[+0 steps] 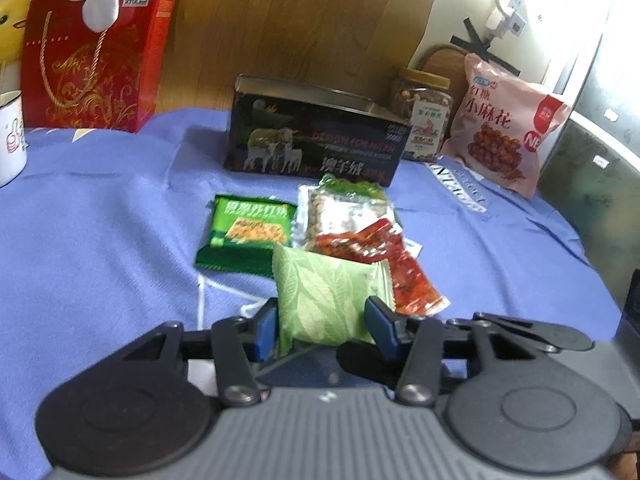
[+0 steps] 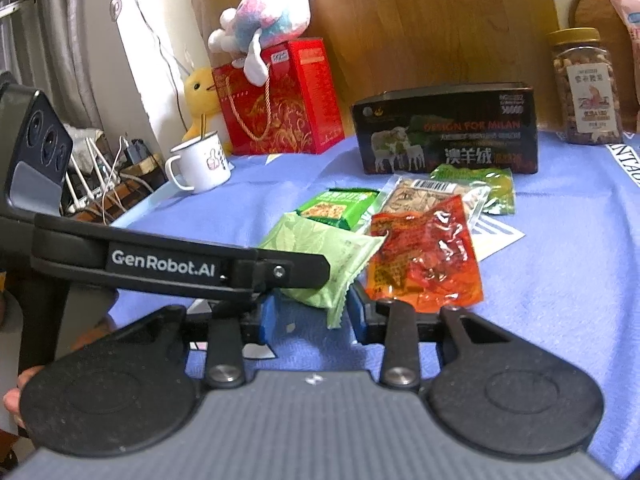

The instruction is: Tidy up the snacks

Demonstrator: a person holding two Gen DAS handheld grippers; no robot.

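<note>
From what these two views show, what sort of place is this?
Likely a lived-in home room, not a lab: plush toys atop a red gift bag, an enamel mug, snack packets on a blue cloth-covered table.

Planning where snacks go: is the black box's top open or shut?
Open: the black box shows no lid, its inner wall visible above the front rim in the left wrist view.

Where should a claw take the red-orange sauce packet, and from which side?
By its near crimped edge, coming low from the front. The red-orange sauce packet lies flat, its far end overlapping the clear nut packet, while the near edge rests bare on the blue cloth.
</note>
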